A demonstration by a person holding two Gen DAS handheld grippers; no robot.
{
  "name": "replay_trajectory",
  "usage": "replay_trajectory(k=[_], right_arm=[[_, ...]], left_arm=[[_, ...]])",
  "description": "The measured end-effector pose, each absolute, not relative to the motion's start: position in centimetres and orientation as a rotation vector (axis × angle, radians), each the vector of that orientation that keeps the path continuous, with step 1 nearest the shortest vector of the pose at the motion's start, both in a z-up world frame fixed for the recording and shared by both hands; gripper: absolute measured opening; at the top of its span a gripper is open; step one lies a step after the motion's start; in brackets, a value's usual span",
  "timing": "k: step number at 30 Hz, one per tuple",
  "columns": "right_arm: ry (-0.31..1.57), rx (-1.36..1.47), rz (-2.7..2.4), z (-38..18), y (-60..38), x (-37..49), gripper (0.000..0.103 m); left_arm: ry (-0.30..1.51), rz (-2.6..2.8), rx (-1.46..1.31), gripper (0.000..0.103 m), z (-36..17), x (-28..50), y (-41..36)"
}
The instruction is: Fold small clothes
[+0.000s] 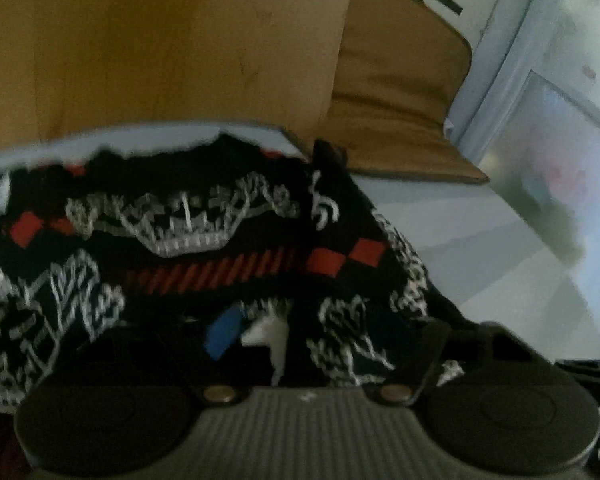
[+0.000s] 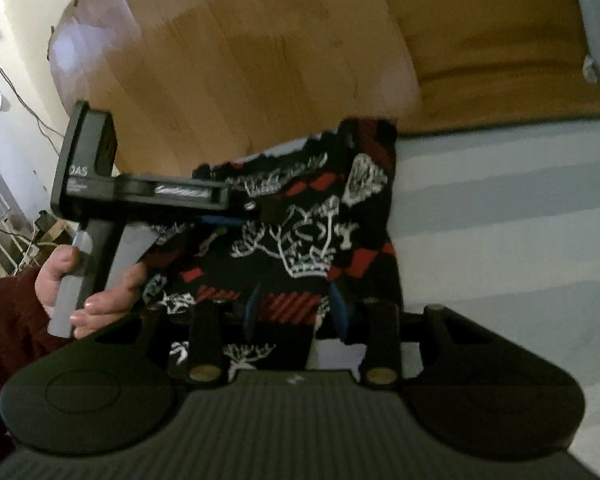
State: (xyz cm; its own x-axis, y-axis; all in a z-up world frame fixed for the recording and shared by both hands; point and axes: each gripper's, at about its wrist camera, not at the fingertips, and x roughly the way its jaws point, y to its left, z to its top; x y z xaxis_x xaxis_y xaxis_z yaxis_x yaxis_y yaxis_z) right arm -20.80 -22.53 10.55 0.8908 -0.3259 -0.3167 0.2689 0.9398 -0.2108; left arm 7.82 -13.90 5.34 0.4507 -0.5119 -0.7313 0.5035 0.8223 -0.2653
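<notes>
Nearest, right wrist view: right hand-held gripper, blue-tipped fingers either side of a strip of the black, red and white patterned garment; it looks clenched on that strip, though blur leaves some doubt.

Left wrist view: left hand-held gripper down among the same cloth; one blue pad shows. Cannot tell whether it is grasping.

The garment is spread over the pale striped bed; its far edge runs 10 to 1 o'clock. Wood floor beyond.

Judgement: mid-fold, one edge being carried over. Next move calls for both grips to travel together and lay the edge square.

Only the right view shows the left device from outside, with the person's hand on its handle at 9 o'clock.
</notes>
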Motion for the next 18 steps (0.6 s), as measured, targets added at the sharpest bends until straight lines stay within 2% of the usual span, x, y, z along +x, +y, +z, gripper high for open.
replay_trajectory(k=[1,2,4,5,7,12,13,15,16,17,18], right_arm=[[0.365,-0.165,-0.300,10.4,-22.7,-20.4,0.041],[0.371,-0.165,-0.285,10.2,-22.9,-19.9,0.042],[0.370,-0.193,-0.282,10.1,-22.7,-19.0,0.029],[0.388,-0.203,-0.284,10.2,-22.7,-18.4,0.012],[0.375,-0.208,-0.283,10.6,-22.6,-17.6,0.012],[0.329,-0.277,-0.305,12.5,-22.5,-14.8,0.011],[0.351,-0.287,-0.323,12.5,-22.9,-14.0,0.011],[0.414,-0.267,-0.340,12.3,-24.1,-13.0,0.012],[0.411,-0.244,-0.324,12.3,-24.5,-13.2,0.013],[0.402,-0.222,-0.313,12.5,-24.6,-13.7,0.017],[0.386,-0.197,-0.302,12.9,-24.6,-14.6,0.020]], left_arm=[[0.911,-0.651,-0.010,0.030,5.3,7.9,-14.2],[0.919,-0.667,-0.035,0.020,5.3,8.0,-14.2],[0.901,-0.646,-0.027,0.015,5.6,8.3,-14.2],[0.882,-0.631,-0.019,0.013,5.8,8.4,-14.2],[0.866,-0.599,-0.055,0.011,6.1,9.3,-13.6],[0.890,-0.509,-0.161,0.012,5.3,11.8,-12.2],[0.912,-0.482,-0.158,0.018,4.7,12.2,-12.3],[0.898,-0.478,-0.165,0.020,4.4,12.3,-12.4],[0.900,-0.479,-0.159,0.024,4.5,12.2,-12.4],[0.903,-0.480,-0.157,0.035,4.7,12.1,-12.3],[0.904,-0.489,-0.162,0.042,4.9,12.0,-12.0]])
